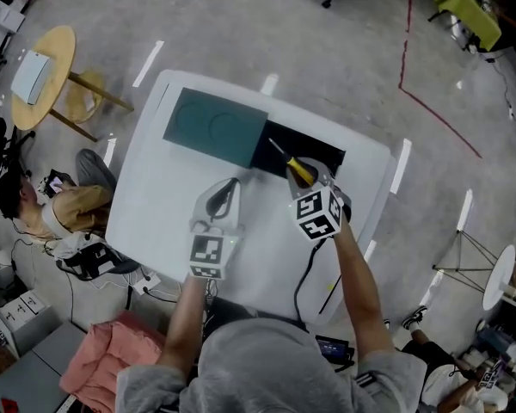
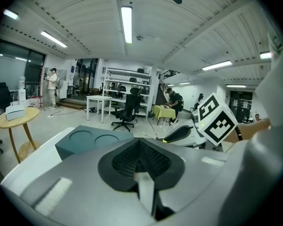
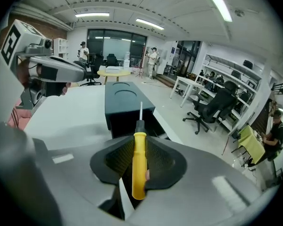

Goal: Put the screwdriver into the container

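My right gripper (image 1: 305, 175) is shut on the yellow handle of the screwdriver (image 1: 297, 169), just above the near edge of the open black container (image 1: 322, 151). The metal shaft points away over the box. In the right gripper view the handle (image 3: 139, 166) lies lengthwise between the pads, its tip above the dark box (image 3: 127, 124). My left gripper (image 1: 227, 189) hovers over the white table (image 1: 155, 205), left of the right one, jaws together and empty. In the left gripper view the pads (image 2: 127, 159) meet with nothing between them.
A dark teal lid (image 1: 215, 127) with two round recesses lies on the table against the container's left side. A round wooden side table (image 1: 43, 71) and a seated person (image 1: 47, 205) are left of the table. A cable (image 1: 305, 274) runs off the near table edge.
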The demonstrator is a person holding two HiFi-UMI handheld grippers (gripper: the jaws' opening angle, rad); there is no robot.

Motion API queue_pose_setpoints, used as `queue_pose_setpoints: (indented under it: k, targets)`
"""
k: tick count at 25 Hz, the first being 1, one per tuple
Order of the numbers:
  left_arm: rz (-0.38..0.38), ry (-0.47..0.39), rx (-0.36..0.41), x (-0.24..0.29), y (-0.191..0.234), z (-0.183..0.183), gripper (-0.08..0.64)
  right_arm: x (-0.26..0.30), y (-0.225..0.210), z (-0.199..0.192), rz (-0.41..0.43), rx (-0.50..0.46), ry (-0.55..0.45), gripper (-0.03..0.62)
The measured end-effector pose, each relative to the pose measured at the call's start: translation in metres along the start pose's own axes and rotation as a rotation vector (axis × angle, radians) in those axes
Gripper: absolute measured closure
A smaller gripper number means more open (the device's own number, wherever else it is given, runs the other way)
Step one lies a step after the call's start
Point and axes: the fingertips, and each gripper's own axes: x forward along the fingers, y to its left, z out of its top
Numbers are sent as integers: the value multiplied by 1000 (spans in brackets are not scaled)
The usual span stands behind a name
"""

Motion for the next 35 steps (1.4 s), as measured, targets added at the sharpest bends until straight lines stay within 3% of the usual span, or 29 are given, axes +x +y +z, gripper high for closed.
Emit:
queue_pose_setpoints:
  k: [17,35]
  targets:
    - [14,68,-38,32,18,-33,549,71,-5,-25,73,-52,127,512]
    - [10,86,-36,35,23,-41,549,81,-5,-30,78,-49,146,508]
